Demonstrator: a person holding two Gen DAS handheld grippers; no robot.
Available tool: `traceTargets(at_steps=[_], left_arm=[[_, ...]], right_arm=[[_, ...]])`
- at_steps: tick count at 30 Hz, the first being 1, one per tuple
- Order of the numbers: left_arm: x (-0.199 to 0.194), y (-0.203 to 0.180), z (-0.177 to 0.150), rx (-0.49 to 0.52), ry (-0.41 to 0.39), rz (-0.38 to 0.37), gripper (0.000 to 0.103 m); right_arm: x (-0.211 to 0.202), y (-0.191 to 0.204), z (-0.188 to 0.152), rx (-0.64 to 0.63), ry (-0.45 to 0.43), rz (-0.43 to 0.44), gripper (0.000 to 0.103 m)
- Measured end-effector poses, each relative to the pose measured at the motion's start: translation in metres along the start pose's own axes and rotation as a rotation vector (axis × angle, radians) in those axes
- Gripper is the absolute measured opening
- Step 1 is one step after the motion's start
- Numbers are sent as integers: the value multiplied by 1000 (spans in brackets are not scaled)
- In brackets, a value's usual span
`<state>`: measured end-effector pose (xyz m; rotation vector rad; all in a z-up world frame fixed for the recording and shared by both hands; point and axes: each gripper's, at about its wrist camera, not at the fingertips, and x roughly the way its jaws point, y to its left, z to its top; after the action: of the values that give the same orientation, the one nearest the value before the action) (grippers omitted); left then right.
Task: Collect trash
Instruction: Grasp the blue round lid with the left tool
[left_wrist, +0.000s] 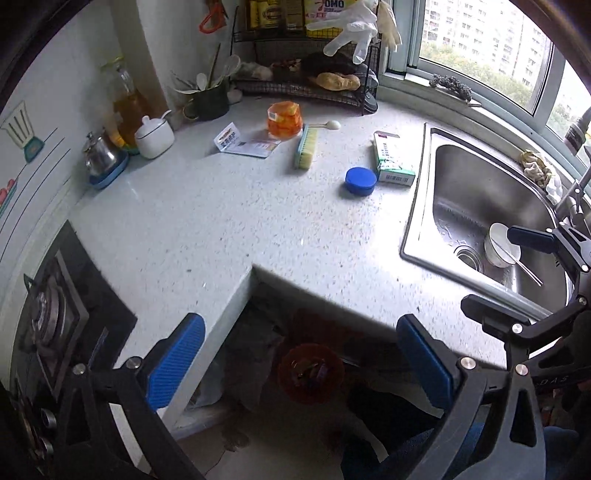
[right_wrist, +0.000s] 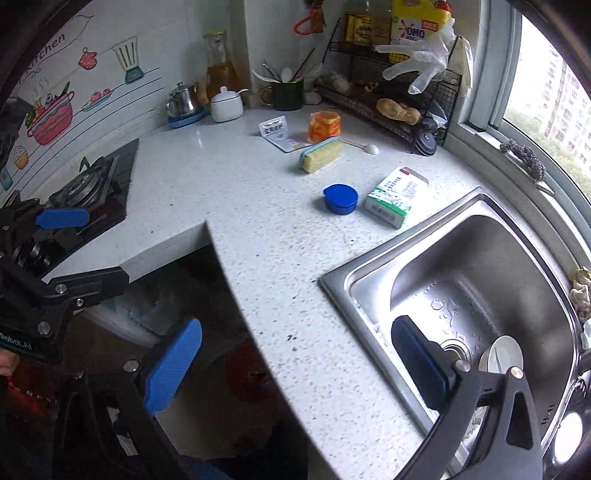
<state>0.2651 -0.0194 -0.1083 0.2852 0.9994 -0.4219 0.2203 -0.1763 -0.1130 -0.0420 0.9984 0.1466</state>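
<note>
On the speckled countertop (left_wrist: 207, 229) lie a green-and-white carton (left_wrist: 391, 158) (right_wrist: 393, 197), a round blue lid (left_wrist: 360, 181) (right_wrist: 341, 199), an orange plastic packet (left_wrist: 284, 120) (right_wrist: 324, 127) and a paper leaflet (left_wrist: 243, 142) (right_wrist: 279, 133). A red bin (left_wrist: 310, 373) (right_wrist: 251, 373) stands on the floor under the counter's notch. My left gripper (left_wrist: 301, 363) (right_wrist: 79, 251) hangs open above that notch with nothing between its blue pads. My right gripper (right_wrist: 297, 365) (left_wrist: 517, 277) is open over the counter's front edge beside the sink, and it too holds nothing.
A steel sink (left_wrist: 476, 173) (right_wrist: 480, 258) with a white bowl (left_wrist: 500, 247) lies at the right. A scrub brush (left_wrist: 306, 146), wire rack (left_wrist: 332, 92), jars and kettle (left_wrist: 101, 155) line the back. The gas hob (left_wrist: 55, 317) is at the left.
</note>
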Motion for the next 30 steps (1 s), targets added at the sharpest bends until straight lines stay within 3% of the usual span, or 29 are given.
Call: traceTargets(at_steps=[7, 15, 28, 30], left_arm=[[52, -21, 71, 60, 34, -57, 103], [118, -52, 125, 116, 114, -104, 103], [200, -69, 160, 157, 219, -76, 102], [207, -71, 161, 164, 227, -58, 96]], right_arm=[[29, -63, 40, 86, 7, -35, 102], [69, -118, 59, 148, 62, -45, 102], [106, -170, 59, 257, 136, -75, 102], [111, -174, 59, 266, 150, -66, 102]])
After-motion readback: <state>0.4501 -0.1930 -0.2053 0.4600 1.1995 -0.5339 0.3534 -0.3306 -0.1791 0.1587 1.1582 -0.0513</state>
